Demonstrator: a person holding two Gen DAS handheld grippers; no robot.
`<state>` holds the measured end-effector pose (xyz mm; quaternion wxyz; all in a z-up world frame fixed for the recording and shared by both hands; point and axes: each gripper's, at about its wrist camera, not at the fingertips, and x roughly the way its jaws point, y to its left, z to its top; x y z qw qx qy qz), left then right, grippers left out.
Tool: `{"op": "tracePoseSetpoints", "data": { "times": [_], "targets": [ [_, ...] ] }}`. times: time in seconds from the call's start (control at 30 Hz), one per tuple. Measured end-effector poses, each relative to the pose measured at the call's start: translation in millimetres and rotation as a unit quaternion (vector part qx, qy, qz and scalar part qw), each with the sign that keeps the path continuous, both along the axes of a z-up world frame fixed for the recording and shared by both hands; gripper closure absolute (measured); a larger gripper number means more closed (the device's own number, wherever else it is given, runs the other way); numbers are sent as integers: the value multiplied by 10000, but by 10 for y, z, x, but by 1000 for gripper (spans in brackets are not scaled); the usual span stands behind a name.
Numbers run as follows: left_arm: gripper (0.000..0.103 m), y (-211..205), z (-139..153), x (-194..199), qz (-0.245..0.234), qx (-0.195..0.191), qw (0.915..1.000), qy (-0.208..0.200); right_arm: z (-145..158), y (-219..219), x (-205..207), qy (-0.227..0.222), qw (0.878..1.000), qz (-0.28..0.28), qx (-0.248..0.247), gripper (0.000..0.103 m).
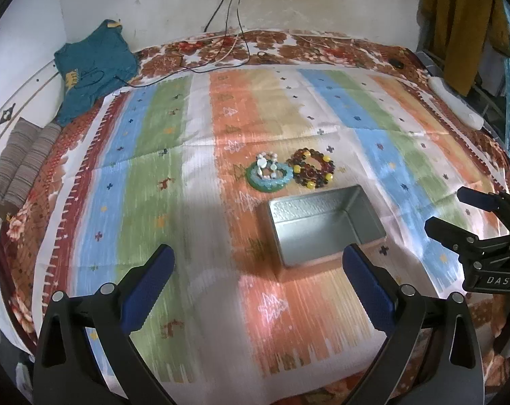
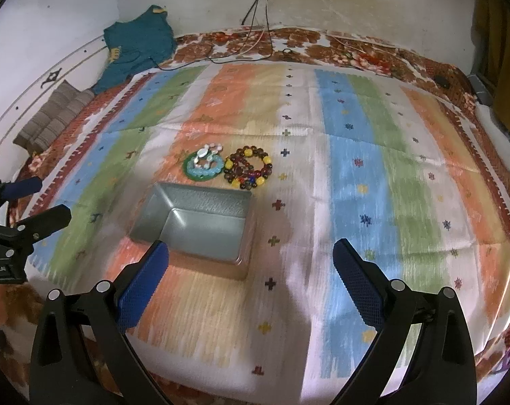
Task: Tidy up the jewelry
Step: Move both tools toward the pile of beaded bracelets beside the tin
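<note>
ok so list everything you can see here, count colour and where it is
metal tin: one, silver, open and empty, mid cloth
green-and-white bracelets: a small pile, count unclear, just beyond the tin
dark red and yellow bead bracelets: a small pile, count unclear, right of the green pile
striped cloth: one, blue, green, orange and white, over the bed
floral bedcover: one, brown and red, under the cloth
teal garment: one, far left corner
cables: several, dark and white, hanging down the wall
left tool: one, black with blue pads, open, empty
right tool: one, same, open, empty
</note>
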<state>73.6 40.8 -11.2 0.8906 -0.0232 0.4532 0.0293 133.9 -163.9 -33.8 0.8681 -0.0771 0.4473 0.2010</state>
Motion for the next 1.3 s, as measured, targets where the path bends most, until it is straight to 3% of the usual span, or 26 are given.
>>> {"op": "tracePoseSetpoints", "data": {
  "times": [0.73,1.3],
  "targets": [
    [6,124,-102,762,211,-192,9994,192,-171,156,612,314,9992,-233,-70,4],
    [6,257,-280,1298,236,-118,9989,385,-345,273,1059,506,9982,-280,-184,4]
  ]
}}
